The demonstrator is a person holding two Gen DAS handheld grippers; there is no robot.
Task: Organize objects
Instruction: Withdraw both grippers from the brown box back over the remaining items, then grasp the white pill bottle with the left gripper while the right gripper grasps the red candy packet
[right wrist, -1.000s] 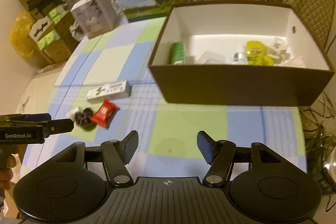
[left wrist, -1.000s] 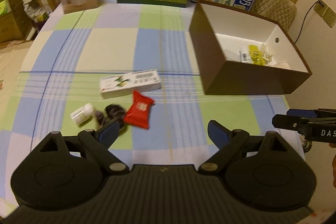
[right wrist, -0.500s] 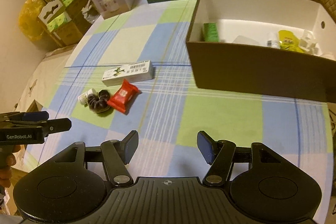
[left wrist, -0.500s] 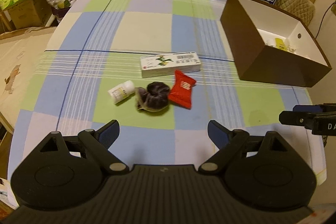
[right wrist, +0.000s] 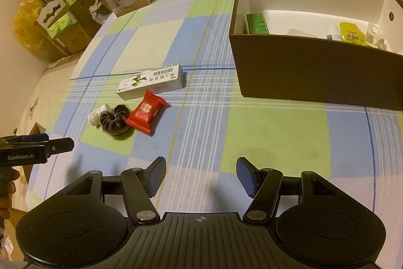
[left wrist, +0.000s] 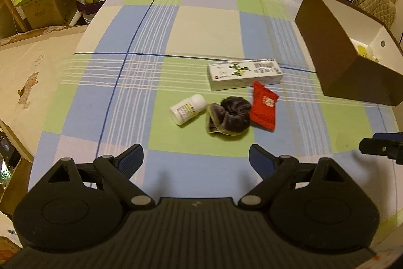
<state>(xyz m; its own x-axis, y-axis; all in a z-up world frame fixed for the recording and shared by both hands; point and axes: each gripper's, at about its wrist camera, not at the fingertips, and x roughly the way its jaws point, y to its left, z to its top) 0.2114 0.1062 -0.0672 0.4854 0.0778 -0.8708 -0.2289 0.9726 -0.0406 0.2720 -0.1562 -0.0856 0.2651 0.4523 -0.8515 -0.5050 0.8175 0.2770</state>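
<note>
On the checked cloth of the table (left wrist: pixel 206 27), four things cluster: a flat white carton (left wrist: pixel 244 75), a crinkly red sachet (left wrist: pixel 264 106), a plush dark scrunchie (left wrist: pixel 228 119) and a small white bottle (left wrist: pixel 187 109). The brown cardboard box (right wrist: pixel 314 75) stands right. The left gripper (left wrist: pixel 196 158) and right gripper (right wrist: pixel 201 175) both hover with jaws apart, empty.

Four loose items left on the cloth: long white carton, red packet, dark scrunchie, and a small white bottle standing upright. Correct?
Not quite: the small white bottle is lying on its side, as the left wrist view shows. The long white carton, red packet and dark scrunchie are as described.
</note>
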